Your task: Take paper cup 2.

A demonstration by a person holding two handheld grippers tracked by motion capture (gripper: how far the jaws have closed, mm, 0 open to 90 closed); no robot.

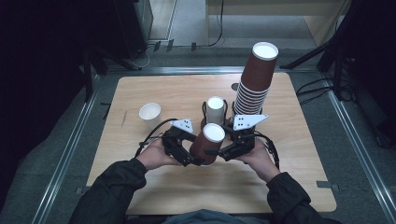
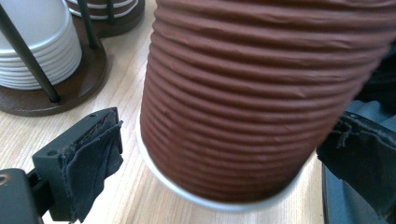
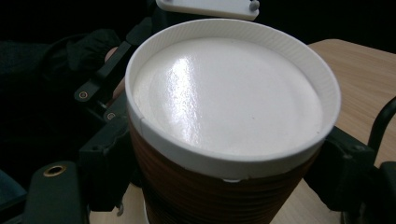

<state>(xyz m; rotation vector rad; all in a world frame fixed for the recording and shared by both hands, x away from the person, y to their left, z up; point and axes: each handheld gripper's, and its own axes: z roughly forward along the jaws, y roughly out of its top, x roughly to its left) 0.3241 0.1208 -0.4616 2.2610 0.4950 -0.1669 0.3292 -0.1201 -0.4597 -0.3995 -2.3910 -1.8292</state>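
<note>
Cup, brown ribbed paper, upside down with its white base facing up, sits tilted near the front middle of the wooden desk, between both tongs. Left tongs: jaws spread wide on either side of the cup's lower wall; in the left gripper view the padded left jaw stands clear of the ribbed wall with desk showing in the gap, and the right pad sits close by the wall without clearly pressing, so no grip there. Right tongs: in the right gripper view its black jaws flank the cup just under the white base rim and look tight against the wall on both sides, so they seem to have hold of it. In the left gripper view the cup's white mouth rim is low at the desk surface; can't tell whether it touches all round. Behind the cup, a short white cup stack stands on a dark round holder with thin black posts. Just right of it, a tall brown cup stack leans right, also upside down. Lone white cup stands mouth up, well apart on the left of the desk. Dark sleeves come in from the bottom edge.
</note>
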